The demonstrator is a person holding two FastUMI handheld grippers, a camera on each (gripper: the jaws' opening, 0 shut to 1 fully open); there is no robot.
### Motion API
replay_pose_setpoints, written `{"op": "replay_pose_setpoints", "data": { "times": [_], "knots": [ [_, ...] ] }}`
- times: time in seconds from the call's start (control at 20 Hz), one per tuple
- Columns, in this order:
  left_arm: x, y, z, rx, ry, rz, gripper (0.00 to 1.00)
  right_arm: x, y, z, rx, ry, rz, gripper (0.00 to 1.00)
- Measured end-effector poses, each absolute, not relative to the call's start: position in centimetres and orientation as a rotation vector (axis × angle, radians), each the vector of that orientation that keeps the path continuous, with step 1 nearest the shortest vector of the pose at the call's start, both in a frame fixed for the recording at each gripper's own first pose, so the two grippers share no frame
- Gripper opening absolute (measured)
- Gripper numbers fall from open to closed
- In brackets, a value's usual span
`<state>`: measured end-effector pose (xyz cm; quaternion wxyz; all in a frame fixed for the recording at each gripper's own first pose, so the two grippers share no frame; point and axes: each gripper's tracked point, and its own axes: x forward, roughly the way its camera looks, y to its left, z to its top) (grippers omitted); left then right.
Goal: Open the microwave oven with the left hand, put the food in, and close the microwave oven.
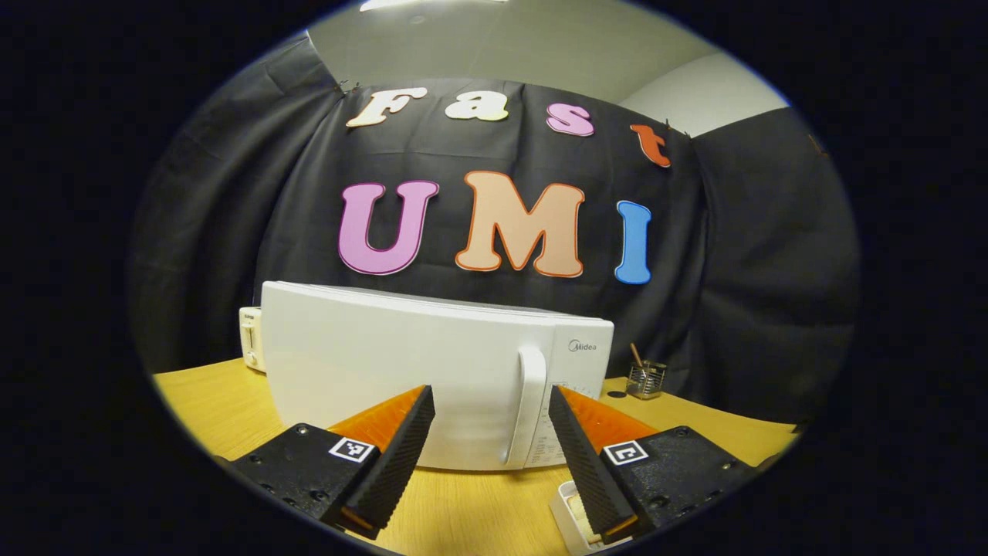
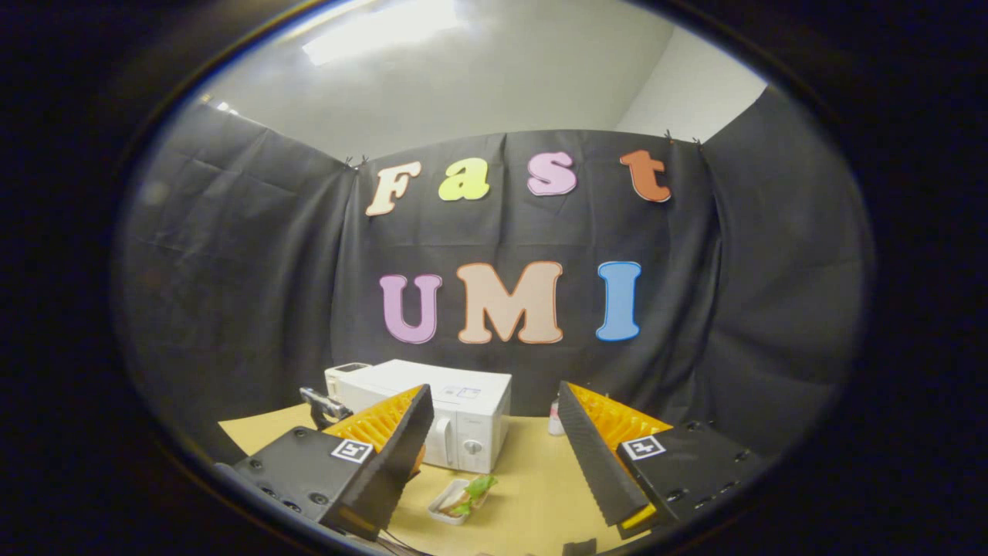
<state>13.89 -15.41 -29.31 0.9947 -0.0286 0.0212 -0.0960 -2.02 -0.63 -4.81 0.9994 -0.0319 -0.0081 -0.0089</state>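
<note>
The white microwave (image 1: pixel 401 371) stands on the yellow wooden table (image 1: pixel 224 401) with its door shut. Its vertical handle (image 1: pixel 531 405) is right of centre, beside the control panel. My left gripper (image 1: pixel 491 394) is open, held close in front of the door, and the handle shows between its fingers. A white food tray (image 1: pixel 570 516) peeks out by the right finger. In the right gripper view, the microwave (image 2: pixel 455 409) is farther off and the tray with green food (image 2: pixel 465 496) lies in front of it. My right gripper (image 2: pixel 494 390) is open, empty and above the table.
A small white appliance (image 1: pixel 251 340) stands behind the microwave's left side. A wire mesh cup (image 1: pixel 646 378) with a stick in it sits to the right, and a small bottle (image 2: pixel 554 421) stands near the back wall. A grey device part (image 2: pixel 324 405) shows left of the microwave.
</note>
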Motion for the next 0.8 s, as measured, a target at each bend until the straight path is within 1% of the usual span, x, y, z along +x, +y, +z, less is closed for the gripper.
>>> {"op": "replay_pose_setpoints", "data": {
  "times": [0.1, 0.2, 0.35, 0.45, 0.65, 0.7, 0.75, 0.8],
  "knots": [
    [14.5, -16.2, -30.8, -0.047, 0.075, -0.216, 0.92, -2.1, -1.4, -5.3, -0.06, -0.003, -0.033, 0.96],
    [15.1, -16.5, -32.2, -0.048, 0.095, -0.222, 0.89, -2.3, -2.1, -5.9, -0.06, 0.009, -0.043, 0.96],
    [16.4, -16.5, -33.9, -0.034, 0.123, -0.213, 0.9, -2.6, -3.0, -6.5, -0.053, 0.021, -0.055, 0.96],
    [17.2, -16.8, -34.5, -0.024, 0.138, -0.22, 0.87, -2.7, -3.9, -6.4, -0.052, 0.017, -0.072, 0.96],
    [18.6, -16.9, -35.9, 0.042, 0.17, -0.207, 0.77, -2.3, -4.8, -6.8, -0.043, 0.02, -0.09, 0.96],
    [18.9, -17.0, -36.0, 0.051, 0.173, -0.207, 0.72, -2.4, -4.8, -7.1, -0.039, 0.026, -0.088, 0.96],
    [19.1, -17.2, -36.2, 0.059, 0.177, -0.207, 0.7, -2.4, -4.8, -7.4, -0.038, 0.032, -0.085, 0.96],
    [19.2, -17.4, -36.2, 0.064, 0.18, -0.209, 0.63, -2.6, -4.8, -7.6, -0.041, 0.036, -0.083, 0.96]
  ]
}}
